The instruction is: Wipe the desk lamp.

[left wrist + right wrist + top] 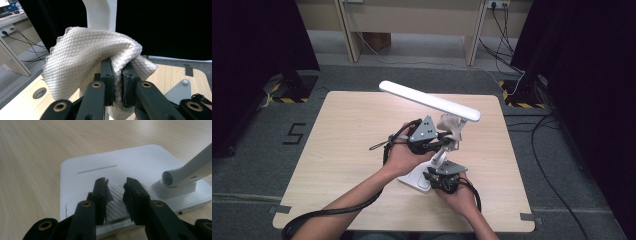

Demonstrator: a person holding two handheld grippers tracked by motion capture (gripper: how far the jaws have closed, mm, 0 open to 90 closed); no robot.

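A white desk lamp stands on the table, with its base (pixel 414 178) near the front and its long head (pixel 429 100) slanting above. My left gripper (pixel 443 136) is shut on a cream waffle cloth (pixel 452 128) held up by the lamp's arm. In the left gripper view the cloth (pixel 85 57) is pinched between the jaws of that gripper (pixel 118 75), with the lamp's white arm (pixel 100 12) behind it. My right gripper (pixel 435 176) rests on the base. Its tips (pixel 116 187) stand slightly apart over the ribbed pad (pixel 115 207) of the base (pixel 100 160), with nothing between them.
The light wooden table (pixel 347 130) has bare room to the left and at the back. The lamp's arm joint (pixel 172 178) sits right of my right jaws. A cable hole (pixel 39 93) is in the tabletop. Black curtains and floor cables (pixel 532 125) surround the table.
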